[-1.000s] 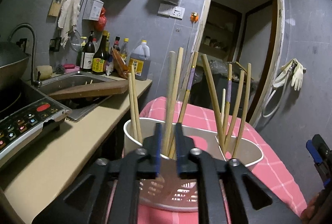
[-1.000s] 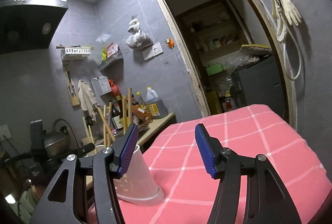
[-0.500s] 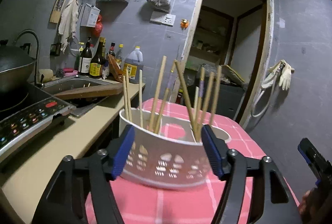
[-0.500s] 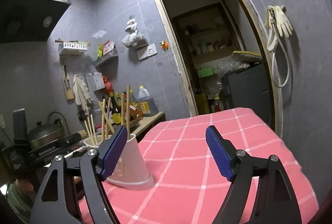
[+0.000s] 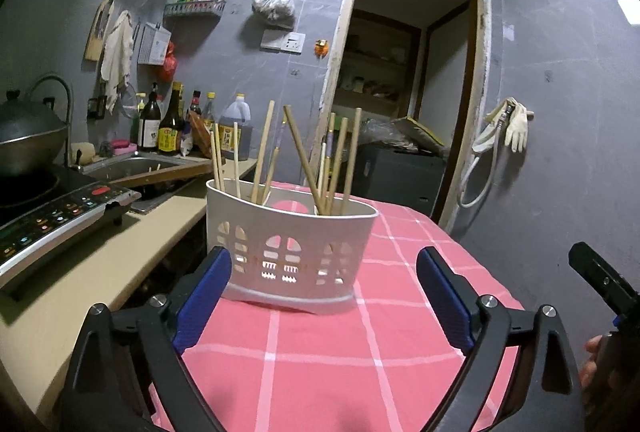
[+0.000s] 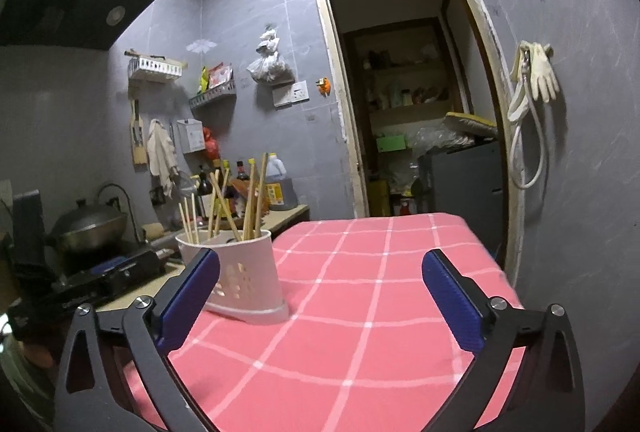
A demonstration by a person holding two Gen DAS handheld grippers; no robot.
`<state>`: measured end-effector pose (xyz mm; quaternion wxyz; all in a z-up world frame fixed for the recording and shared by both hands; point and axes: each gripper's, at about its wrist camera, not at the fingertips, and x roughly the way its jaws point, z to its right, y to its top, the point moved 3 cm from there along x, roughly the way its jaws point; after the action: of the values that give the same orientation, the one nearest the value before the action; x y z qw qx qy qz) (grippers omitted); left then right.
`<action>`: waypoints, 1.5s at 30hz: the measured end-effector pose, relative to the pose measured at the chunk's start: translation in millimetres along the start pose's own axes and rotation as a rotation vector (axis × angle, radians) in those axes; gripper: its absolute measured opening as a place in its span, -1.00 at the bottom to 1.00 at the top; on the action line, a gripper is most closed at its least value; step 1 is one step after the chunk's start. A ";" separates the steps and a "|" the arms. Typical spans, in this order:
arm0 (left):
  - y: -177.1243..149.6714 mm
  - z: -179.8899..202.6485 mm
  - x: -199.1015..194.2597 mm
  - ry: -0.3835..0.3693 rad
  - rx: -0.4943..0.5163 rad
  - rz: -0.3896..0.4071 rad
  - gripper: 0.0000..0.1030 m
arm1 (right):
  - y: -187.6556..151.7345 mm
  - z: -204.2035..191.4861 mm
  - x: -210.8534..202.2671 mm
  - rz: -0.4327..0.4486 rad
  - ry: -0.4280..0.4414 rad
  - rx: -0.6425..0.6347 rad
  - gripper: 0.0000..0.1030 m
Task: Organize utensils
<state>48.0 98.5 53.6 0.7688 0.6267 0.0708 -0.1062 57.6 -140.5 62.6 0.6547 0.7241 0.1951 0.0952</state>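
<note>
Chopsticks (image 5: 304, 156) stand fanned out in the white holder (image 5: 290, 244) on the pink checked tablecloth (image 5: 320, 364), seen from the left wrist. Left gripper (image 5: 322, 296) hangs just in front of the holder, blue pads spread wide, gripping nothing. Counter (image 5: 92, 264) with the induction cooker (image 5: 56, 216) sits alongside. Over to the right wrist: right gripper (image 6: 320, 306) hovers above the cloth (image 6: 360, 312), fingers wide apart and empty too. Holder (image 6: 240, 280) stands upright near the table's left edge, just beyond the left fingertip, chopsticks (image 6: 224, 204) leaning at loose angles inside.
</note>
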 end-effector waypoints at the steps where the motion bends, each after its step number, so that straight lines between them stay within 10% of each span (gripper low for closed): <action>1: -2.9 3.3 -3.8 0.002 0.008 0.005 0.86 | -1.9 -0.4 -3.1 0.002 -0.011 -0.009 1.00; 16: -41.8 5.9 -16.3 0.079 0.051 0.029 0.95 | -30.0 12.7 -23.8 0.003 -0.203 -0.065 1.00; 45: -44.6 3.3 -16.1 0.092 0.055 0.034 0.95 | -34.3 15.5 -23.5 -0.010 -0.214 -0.053 1.00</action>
<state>21.1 87.8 15.9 0.7487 0.6531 0.0924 -0.0660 37.1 -161.9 29.7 0.6910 0.7116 0.1253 0.0193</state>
